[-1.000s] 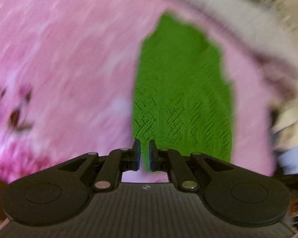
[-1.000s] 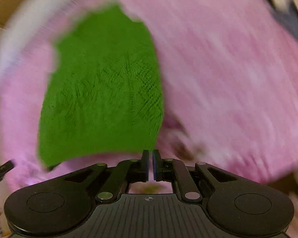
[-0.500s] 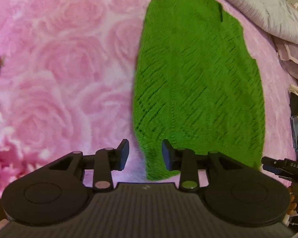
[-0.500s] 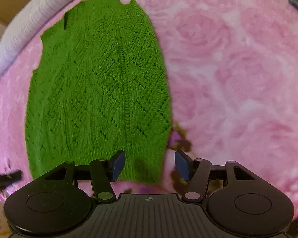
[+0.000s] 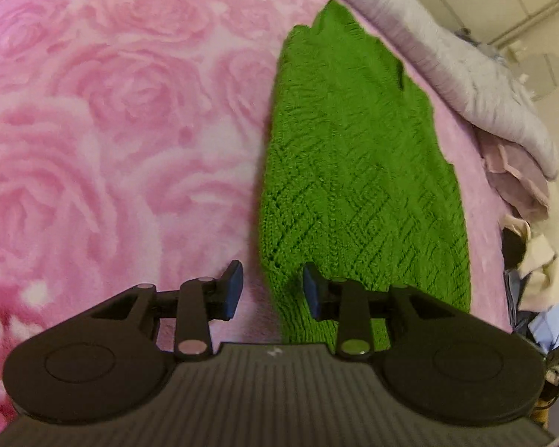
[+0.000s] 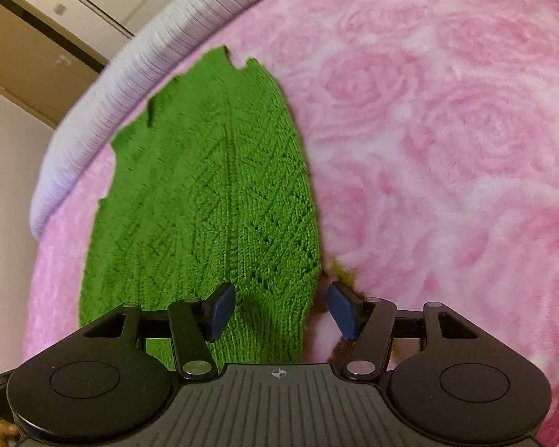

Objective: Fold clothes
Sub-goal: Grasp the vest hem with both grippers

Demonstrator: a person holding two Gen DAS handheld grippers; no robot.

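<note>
1. My left gripper [image 5: 272, 290] hangs low over the near left corner of the sweater [image 5: 357, 182], pointing along its length. Its jaws stand apart and hold nothing; the sweater's left edge runs up between them.
2. My right gripper [image 6: 281, 311] sits the same way at the sweater's [image 6: 212, 205] near right corner. Its jaws are spread wide and empty, with the sweater's right edge between them.
3. In each view one finger is over the knit and the other over the blanket [image 5: 104, 123] beside it. I cannot tell whether any pad touches the cloth.
4. The sweater is bright green with a diamond and zigzag open-stitch pattern. It lies flat as a long, narrow shape, its near hem by my grippers and its far end close to the grey quilt [image 5: 477, 85].
5. The sweater rests on the pink rose-patterned blanket [image 6: 447, 149], which spreads wide on both sides of it.
6. Right of the sweater in the left view, past the blanket's edge, a pile of pale clothes [image 5: 529, 201] lies bunched.
</note>
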